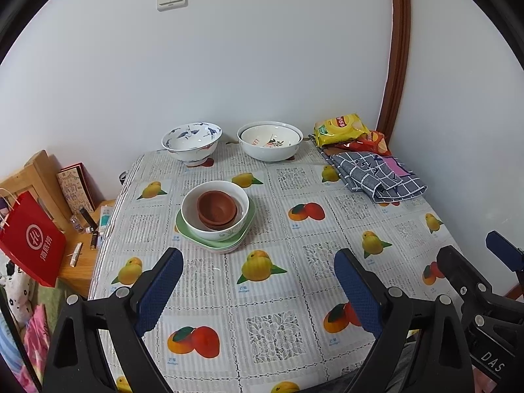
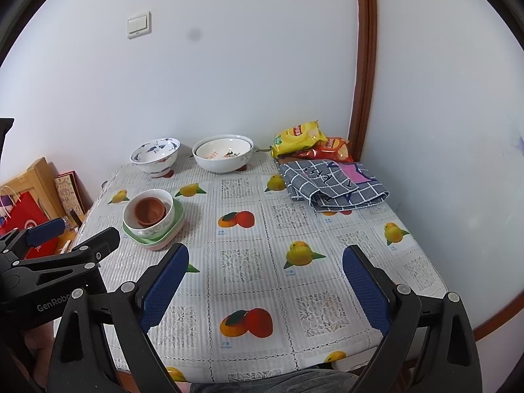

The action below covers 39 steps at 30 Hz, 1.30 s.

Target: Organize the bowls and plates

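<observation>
Table holds two brown cups (image 1: 216, 209), four bowls (image 1: 192, 142), stacked plates (image 1: 214, 241), two snack bags (image 1: 340, 128), one cloth (image 1: 376, 177).

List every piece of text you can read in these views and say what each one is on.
"DAS": right gripper body, cut off at the edge.
"GenRobo": left gripper body, rest hidden.
"TEN": inside the white bowl, upside down, partly hidden.
Red paper bag: white Chinese characters, too blurred to read.
Snack bags and tablecloth fruit captions: too small.
</observation>
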Each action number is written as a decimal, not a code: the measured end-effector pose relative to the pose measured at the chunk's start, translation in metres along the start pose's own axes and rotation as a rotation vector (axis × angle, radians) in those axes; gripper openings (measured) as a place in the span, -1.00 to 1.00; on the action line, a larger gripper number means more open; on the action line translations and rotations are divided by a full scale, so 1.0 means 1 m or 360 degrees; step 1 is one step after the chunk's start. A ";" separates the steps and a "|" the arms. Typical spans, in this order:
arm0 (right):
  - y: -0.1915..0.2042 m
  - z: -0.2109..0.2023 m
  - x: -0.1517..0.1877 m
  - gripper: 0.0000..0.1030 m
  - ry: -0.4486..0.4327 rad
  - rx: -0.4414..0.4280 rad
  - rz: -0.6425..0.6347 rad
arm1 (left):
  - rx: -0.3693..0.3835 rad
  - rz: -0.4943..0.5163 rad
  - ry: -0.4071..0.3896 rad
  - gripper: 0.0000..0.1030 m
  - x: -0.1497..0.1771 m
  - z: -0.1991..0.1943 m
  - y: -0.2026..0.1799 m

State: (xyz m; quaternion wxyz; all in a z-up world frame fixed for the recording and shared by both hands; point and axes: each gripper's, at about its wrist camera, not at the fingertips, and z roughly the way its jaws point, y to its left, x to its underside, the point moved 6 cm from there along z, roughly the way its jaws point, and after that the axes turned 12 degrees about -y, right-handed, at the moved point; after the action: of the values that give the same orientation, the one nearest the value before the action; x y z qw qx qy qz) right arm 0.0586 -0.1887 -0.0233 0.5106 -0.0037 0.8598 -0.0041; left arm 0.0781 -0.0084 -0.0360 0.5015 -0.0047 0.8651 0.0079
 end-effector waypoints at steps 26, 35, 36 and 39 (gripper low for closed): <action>-0.002 -0.005 -0.004 0.83 -0.0005 0.0002 0.0035 | 0.0007 0.0002 -0.0011 0.82 -0.005 -0.005 -0.003; -0.004 -0.004 -0.003 0.83 0.0003 -0.0003 0.0054 | 0.0001 -0.0005 -0.0015 0.82 -0.008 -0.005 0.000; -0.003 -0.004 -0.003 0.83 0.0004 -0.0003 0.0054 | 0.0003 -0.0012 -0.0018 0.82 -0.008 -0.005 0.001; -0.003 -0.004 -0.002 0.83 0.0005 -0.0004 0.0052 | 0.0004 -0.0017 -0.0019 0.82 -0.007 -0.005 0.002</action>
State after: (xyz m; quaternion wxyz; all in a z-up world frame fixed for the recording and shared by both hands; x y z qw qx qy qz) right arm 0.0561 -0.1912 -0.0196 0.5092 0.0096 0.8606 0.0053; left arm 0.0776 -0.0063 -0.0273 0.5066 -0.0087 0.8621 0.0040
